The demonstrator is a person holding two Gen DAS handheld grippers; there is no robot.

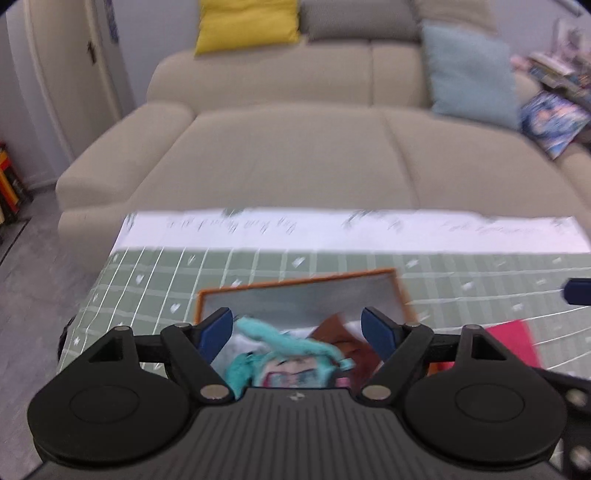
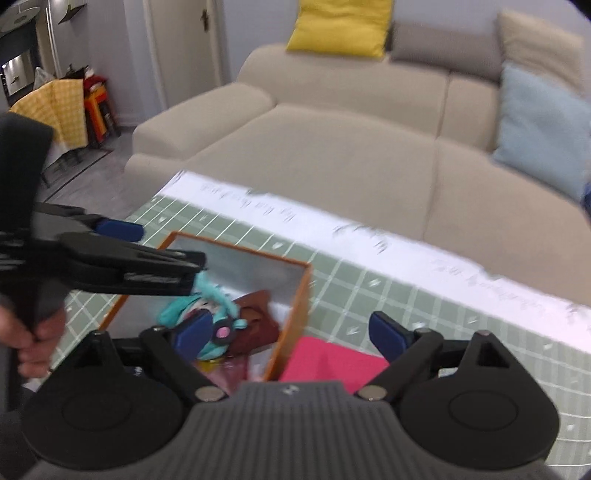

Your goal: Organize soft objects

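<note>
A teal-haired plush doll (image 1: 295, 350) lies in an orange-rimmed box (image 1: 295, 282) on top of a brown soft item (image 1: 332, 332). My left gripper (image 1: 297, 326) hangs open above the doll, nothing between its blue pads. In the right wrist view the doll (image 2: 171, 312) and the brown item (image 2: 255, 317) lie in the same box (image 2: 293, 314). My right gripper (image 2: 290, 332) stands open over the box's right wall, empty. A folded pink cloth (image 2: 325, 362) lies on the mat right of the box. The left gripper (image 2: 155, 245) reaches in from the left, a hand (image 2: 33, 332) on its handle.
The box stands on a green grid mat (image 2: 406, 306) with a white strip along the table's far edge. Behind is a beige sofa (image 1: 295, 155) with a yellow cushion (image 1: 247, 22) and a pale blue cushion (image 1: 469, 70). Magazines (image 1: 550, 122) lie at the sofa's right.
</note>
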